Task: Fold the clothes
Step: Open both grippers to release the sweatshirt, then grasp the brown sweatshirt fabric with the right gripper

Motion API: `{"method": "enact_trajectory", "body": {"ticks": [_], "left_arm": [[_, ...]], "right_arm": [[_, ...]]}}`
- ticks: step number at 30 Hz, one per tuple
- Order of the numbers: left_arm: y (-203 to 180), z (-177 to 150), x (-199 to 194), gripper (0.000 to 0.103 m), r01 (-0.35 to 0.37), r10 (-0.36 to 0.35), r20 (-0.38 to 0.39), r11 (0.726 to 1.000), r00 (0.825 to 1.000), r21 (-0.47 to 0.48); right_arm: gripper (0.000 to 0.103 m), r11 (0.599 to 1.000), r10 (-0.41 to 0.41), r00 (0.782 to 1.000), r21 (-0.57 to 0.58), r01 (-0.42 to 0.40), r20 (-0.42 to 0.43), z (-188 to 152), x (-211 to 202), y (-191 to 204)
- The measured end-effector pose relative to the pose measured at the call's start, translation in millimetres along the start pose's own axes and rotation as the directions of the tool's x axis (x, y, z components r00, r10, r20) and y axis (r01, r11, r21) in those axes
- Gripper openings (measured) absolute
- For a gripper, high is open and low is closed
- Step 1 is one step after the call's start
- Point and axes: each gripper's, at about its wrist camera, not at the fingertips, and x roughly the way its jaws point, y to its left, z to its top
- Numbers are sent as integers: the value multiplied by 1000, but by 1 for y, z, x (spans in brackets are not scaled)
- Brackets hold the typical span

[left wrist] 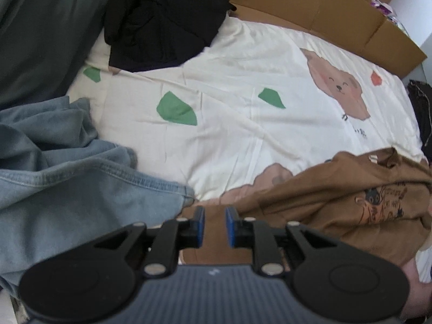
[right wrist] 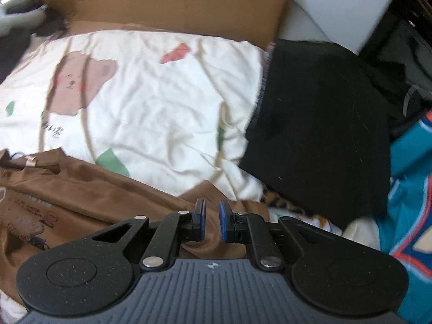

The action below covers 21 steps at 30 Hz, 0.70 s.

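A: We start with the biggest thing, the cream bedsheet point(left wrist: 243, 86) with its bear and leaf prints, and it is mostly bare in the middle. A flattened cardboard box point(left wrist: 337, 8) stands along its far edge.

B: Around that bare patch we see plenty unfolded. The light blue jeans point(left wrist: 67, 183) lie rumpled at the near left, a black garment point(left wrist: 162, 24) is heaped at the far left, and a dark grey-green cloth point(left wrist: 40, 35) runs up the left side.

A: On the right we find a black knit piece point(right wrist: 318, 135) lying flat, which may be folded already, though we cannot be sure. A teal jersey point(right wrist: 410, 216) sits crumpled beyond it.

B: Then our current piece, the brown printed T-shirt point(right wrist: 81, 189). It lies bunched along the near edge of the sheet, spread between both tools, neither flat nor folded.

A: Our left gripper point(left wrist: 215, 226) has its jaws slightly apart, with brown cloth showing below the gap. We see nothing pinched between the pads.

B: Same for our right gripper point(right wrist: 212, 224): a narrow gap, brown fabric beneath, no cloth caught between the blue pads.

A: So we judge the task barely begun. The T-shirt needs spreading and folding, and the jeans, jersey and black heap remain.
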Motion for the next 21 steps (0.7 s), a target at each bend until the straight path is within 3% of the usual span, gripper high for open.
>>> {"method": "enact_trajectory", "body": {"ticks": [4, 6, 11, 21], "left_arm": [[-1, 5, 9, 32, 3, -3, -15, 1000, 1000, -2], [-3, 5, 13, 35, 7, -7, -20, 1000, 1000, 1], [-5, 4, 21, 35, 1, -1, -38, 1000, 999, 6], [-4, 1, 30, 36, -14, 15, -67, 1000, 998, 8]], "right_arm": [[13, 994, 40, 999, -101, -42, -28, 7, 17, 14], [24, 988, 61, 997, -142, -67, -46, 9, 26, 19], [25, 956, 97, 992, -271, -115, -78, 12, 44, 30], [25, 925, 155, 982, -334, -182, -107, 25, 70, 24]]}}
